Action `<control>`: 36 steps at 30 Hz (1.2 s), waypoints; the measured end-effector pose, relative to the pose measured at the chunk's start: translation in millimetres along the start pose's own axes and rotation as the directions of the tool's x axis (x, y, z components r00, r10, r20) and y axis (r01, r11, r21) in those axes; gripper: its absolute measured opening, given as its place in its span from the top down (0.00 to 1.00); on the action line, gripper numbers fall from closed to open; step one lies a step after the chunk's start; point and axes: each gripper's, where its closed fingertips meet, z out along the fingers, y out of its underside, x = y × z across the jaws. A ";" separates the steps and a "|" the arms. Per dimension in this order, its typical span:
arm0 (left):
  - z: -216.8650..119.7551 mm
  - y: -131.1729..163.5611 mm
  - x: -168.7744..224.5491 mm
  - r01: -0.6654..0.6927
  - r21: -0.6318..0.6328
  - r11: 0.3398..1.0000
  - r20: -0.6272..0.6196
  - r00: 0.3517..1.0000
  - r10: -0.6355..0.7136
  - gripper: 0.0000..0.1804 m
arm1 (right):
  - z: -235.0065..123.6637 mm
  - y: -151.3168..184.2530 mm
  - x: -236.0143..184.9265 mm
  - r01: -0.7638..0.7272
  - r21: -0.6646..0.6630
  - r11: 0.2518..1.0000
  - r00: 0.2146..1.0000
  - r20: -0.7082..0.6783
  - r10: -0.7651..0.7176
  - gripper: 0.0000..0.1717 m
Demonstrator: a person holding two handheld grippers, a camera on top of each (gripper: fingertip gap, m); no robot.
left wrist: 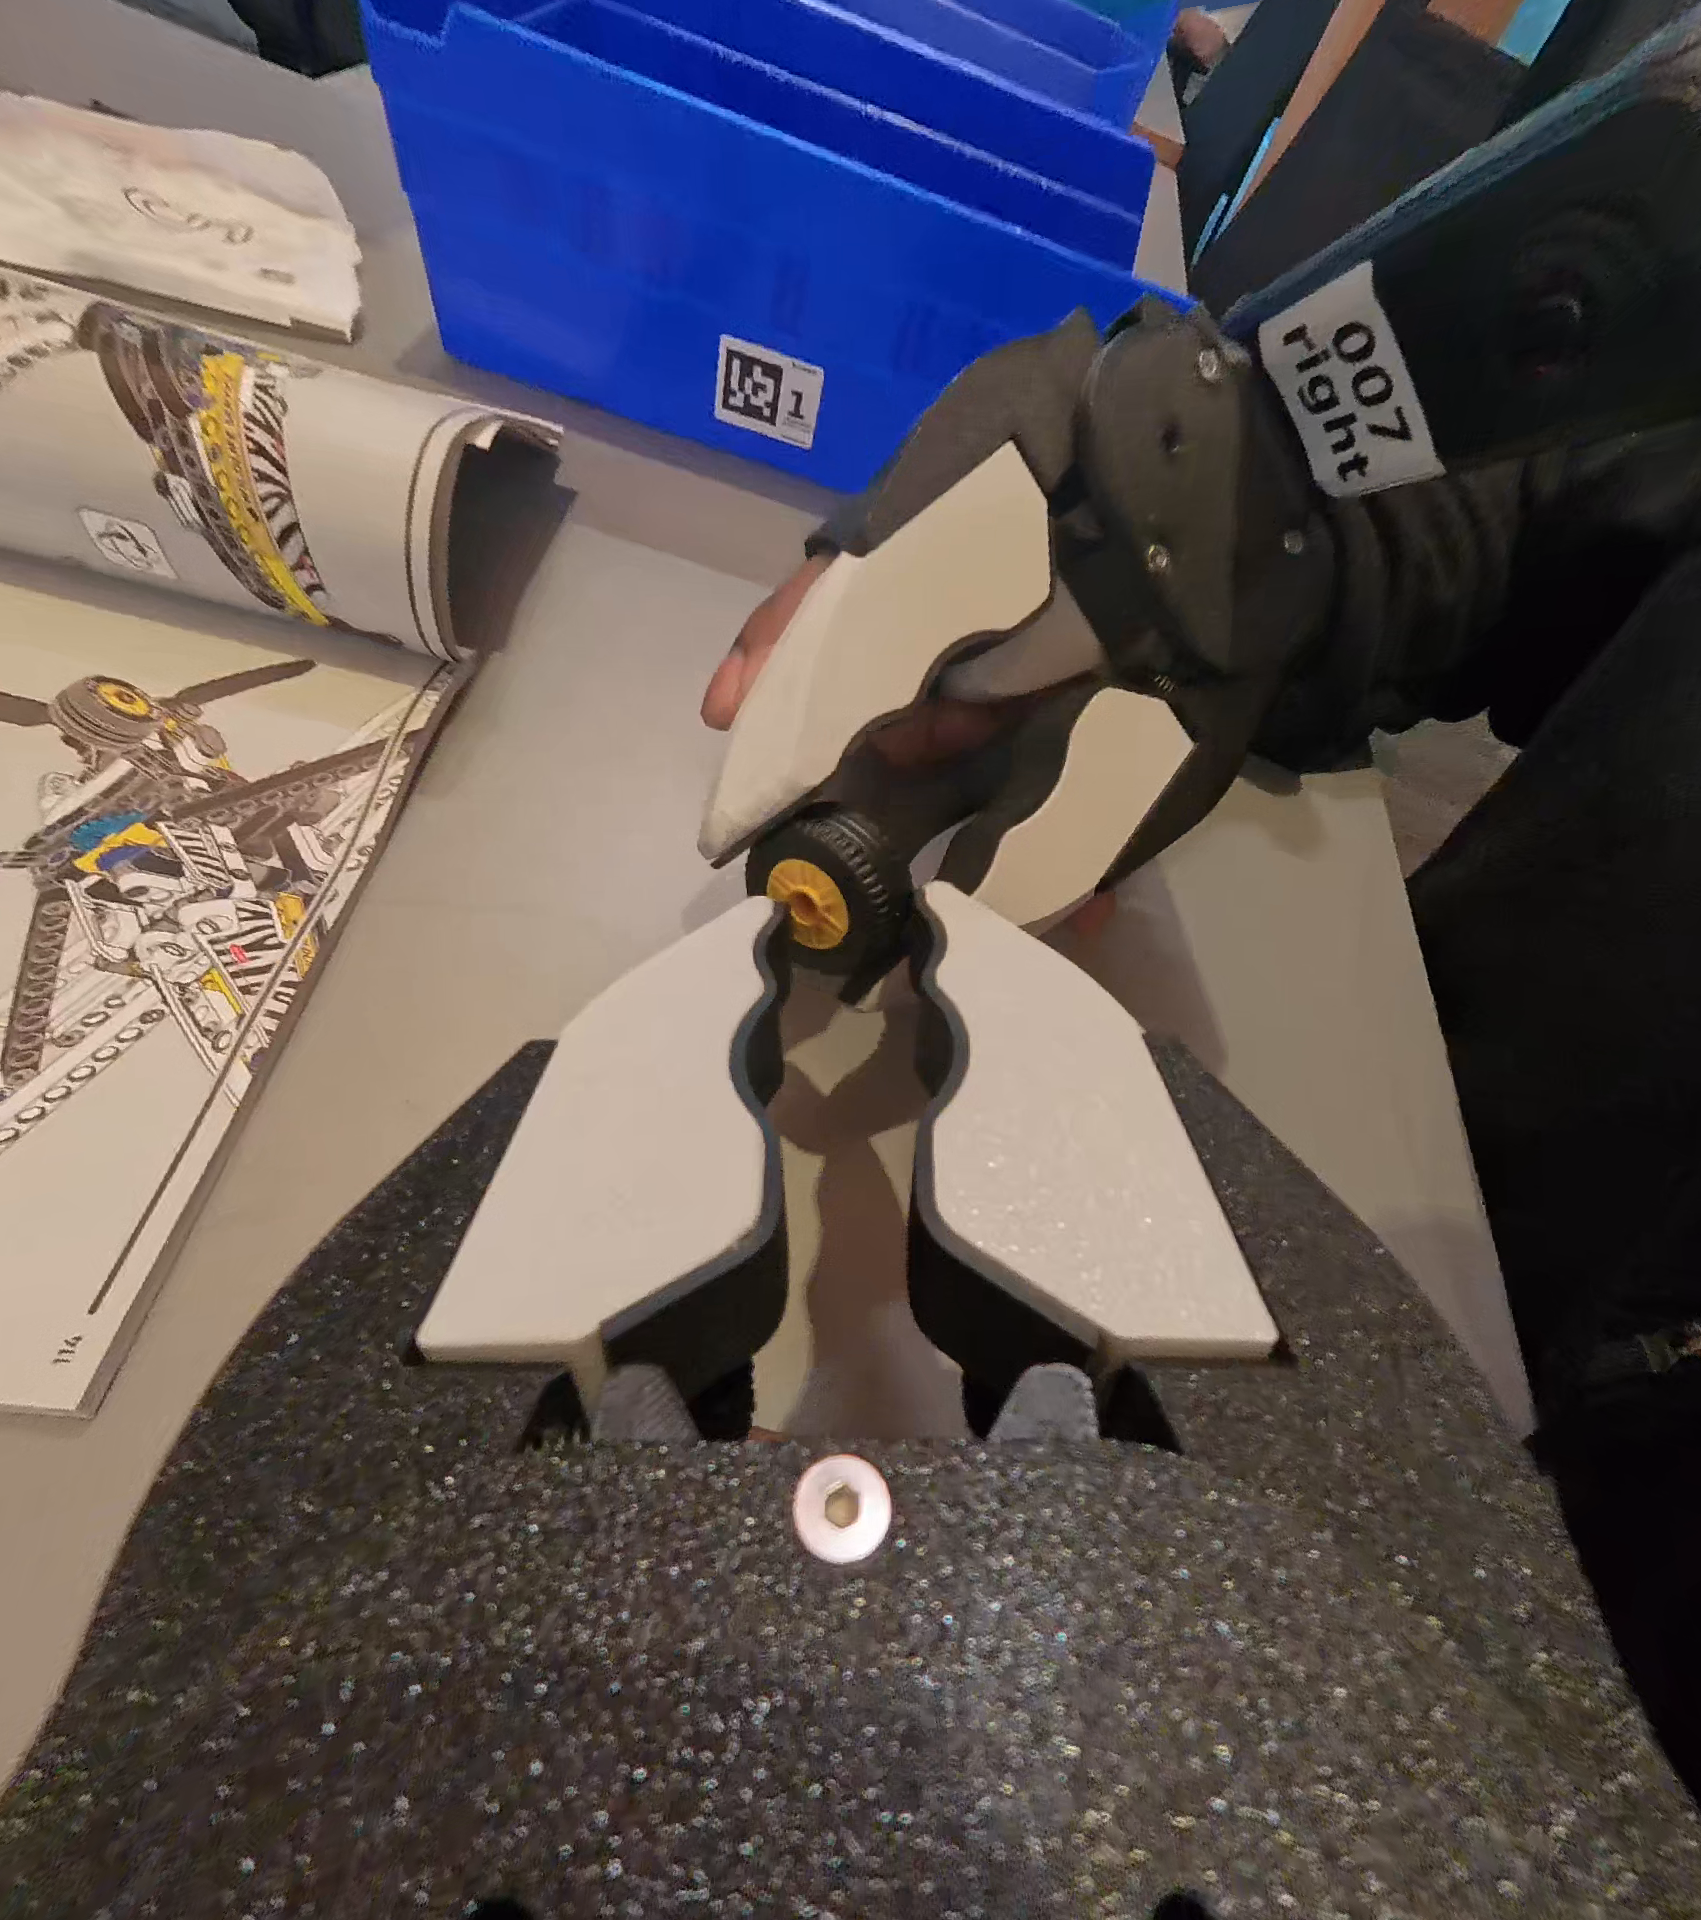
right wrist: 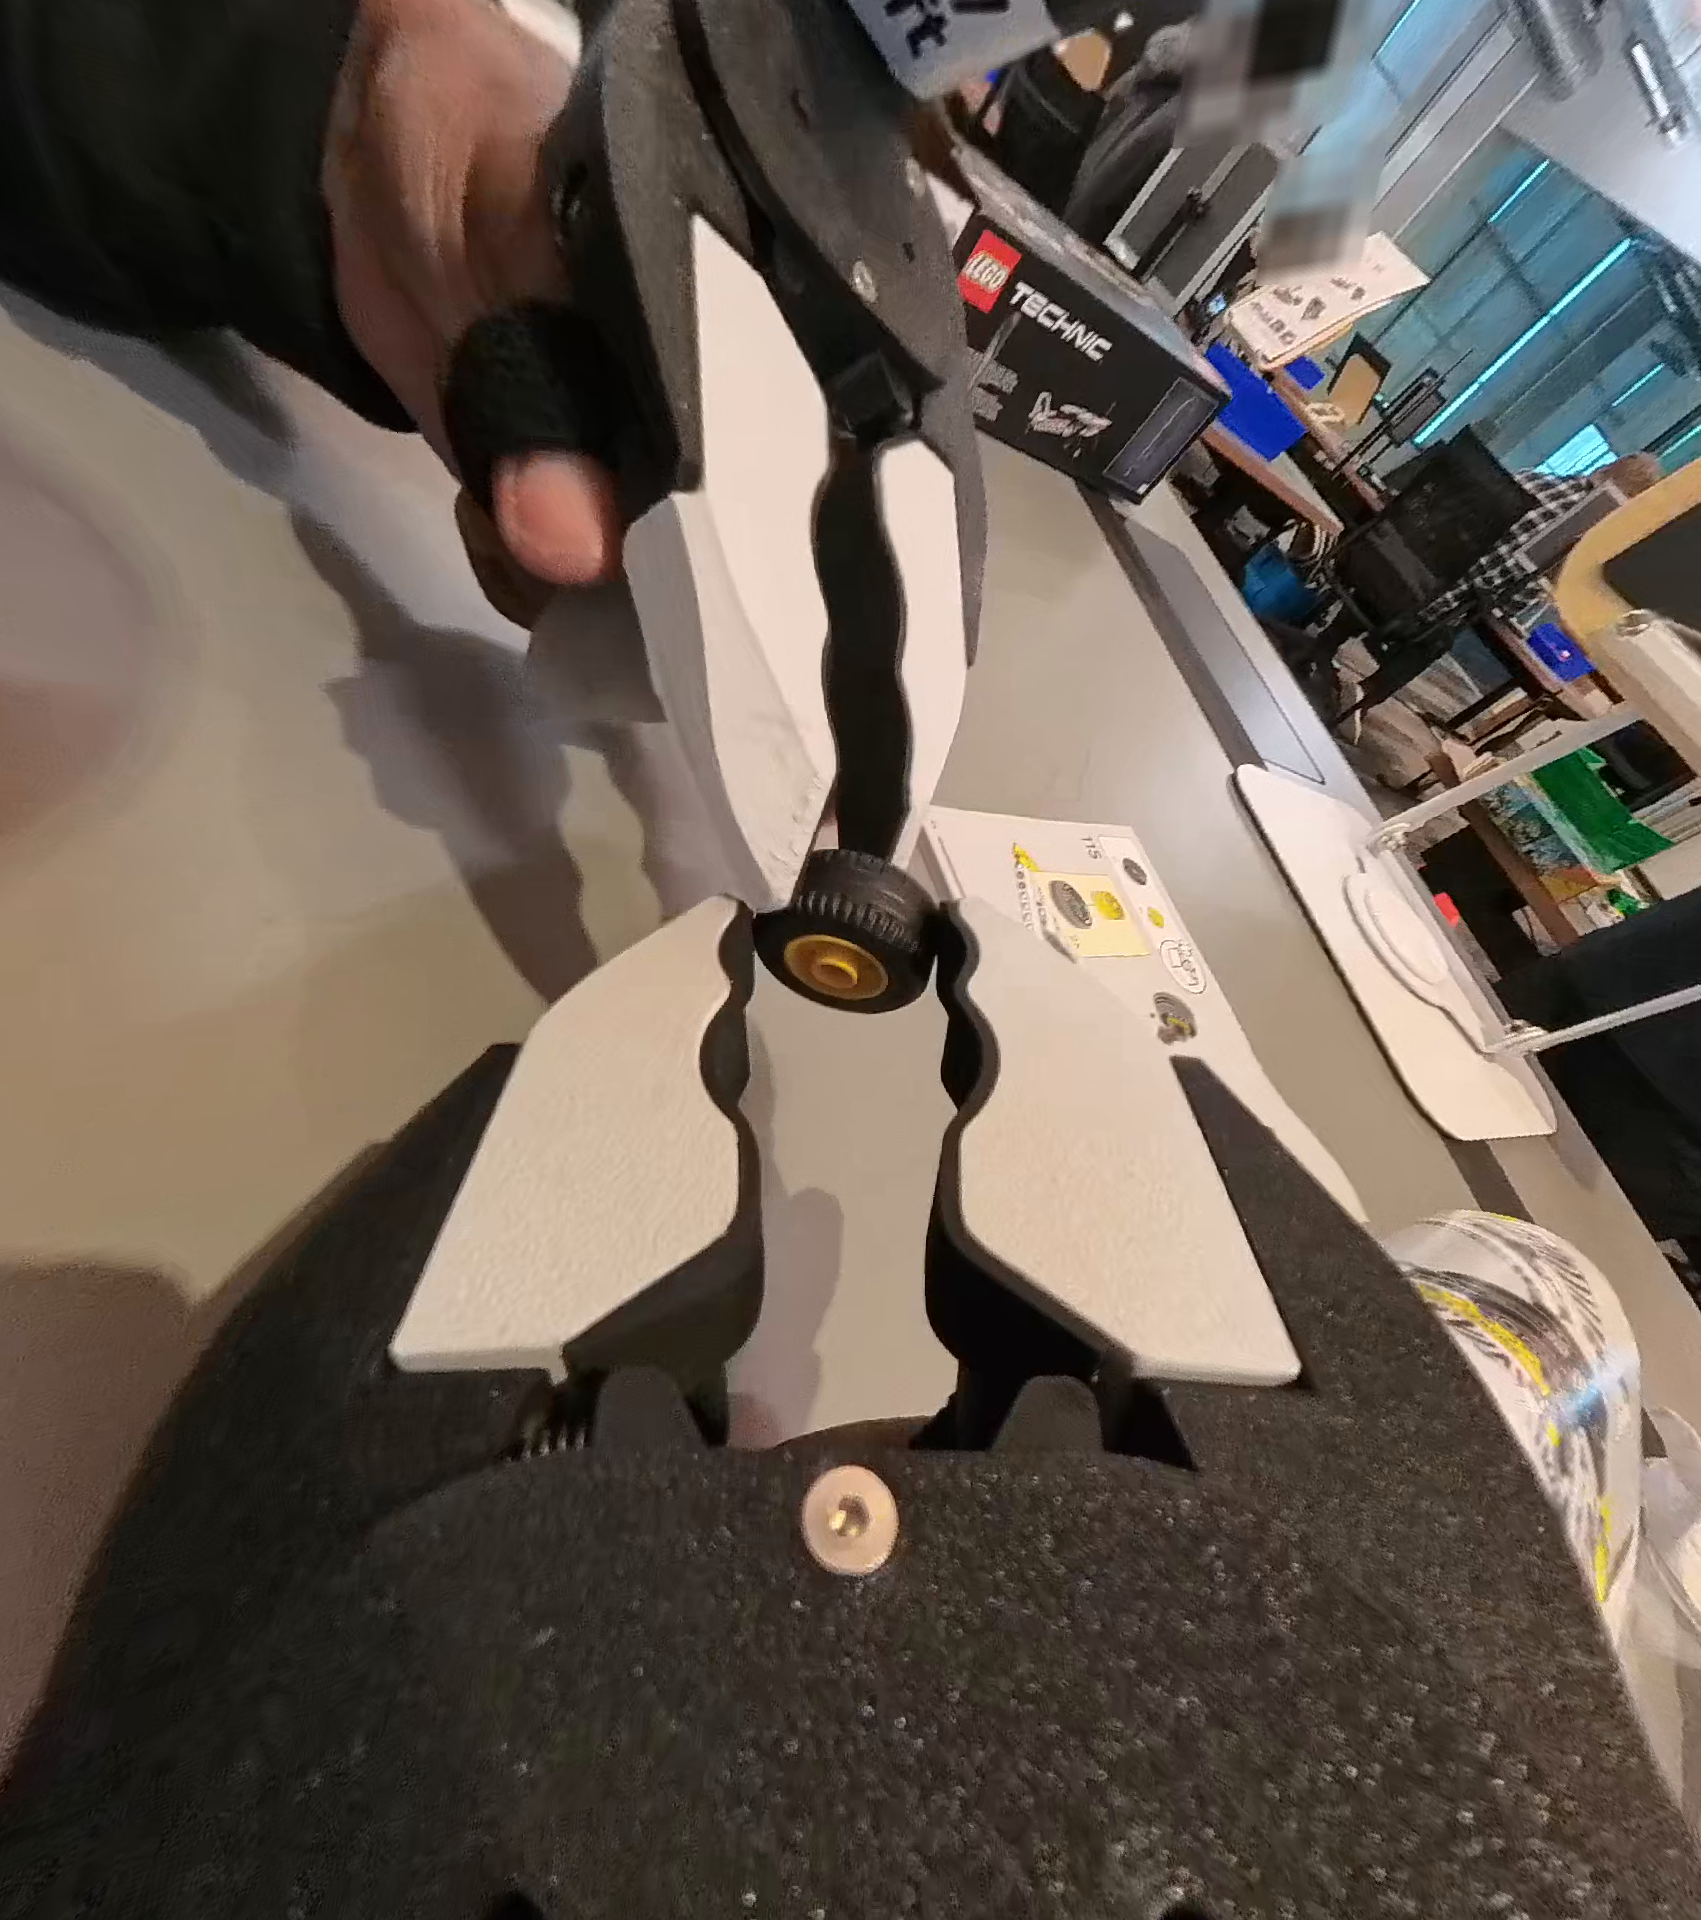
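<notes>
Wheel: small black tyre with a yellow hub (right wrist: 841, 951), hanging above the grey table (left wrist: 555, 748) at the meeting point of both grippers, hub faces turned out toward the 2 cameras.

Right gripper (right wrist: 841, 935): its jaws are standing partly apart and its 2 fingertips are pressing on opposite sides of the tyre tread, so it is carrying the wheel by its round edge; that grip is leaving both hub faces free.

Left gripper (left wrist: 841, 940): its jaws are narrower and are closing across the wheel from the other direction, along the hub axis; the left fingertip (left wrist: 721, 935) is sitting against the yellow hub, and the far contact is partly hidden. Likely reason: the crossed grips are steadying the wheel from 2 directions at once.

Hands: a bare thumb with a black finger sleeve (right wrist: 539, 499) is working the left gripper's handle.

Instruction booklet (left wrist: 98, 935): lying open on the table to the left, showing a drawing of a striped yellow model, within easy sight of the work.

Blue bin (left wrist: 752, 239): standing behind the grippers, divided into compartments, contents not visible.

Black product box (right wrist: 1085, 384): resting farther along the table.
</notes>
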 end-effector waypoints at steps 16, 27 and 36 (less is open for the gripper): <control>7.1 13.0 -11.3 -0.058 -0.127 0.990 0.158 0.984 0.078 0.89 | 3.6 24.2 0.6 0.039 -0.200 0.979 0.999 -0.017 -0.043 0.81; 11.1 20.9 -12.0 -0.050 -0.190 0.981 0.197 0.977 0.088 0.90 | 7.8 29.0 -8.7 0.053 -0.308 0.950 0.997 -0.034 -0.066 0.81; 2.6 2.9 -0.9 0.079 0.005 0.997 -0.022 0.997 -0.079 0.90 | -10.4 9.8 -11.1 -0.251 -0.092 0.964 0.941 0.210 0.265 0.75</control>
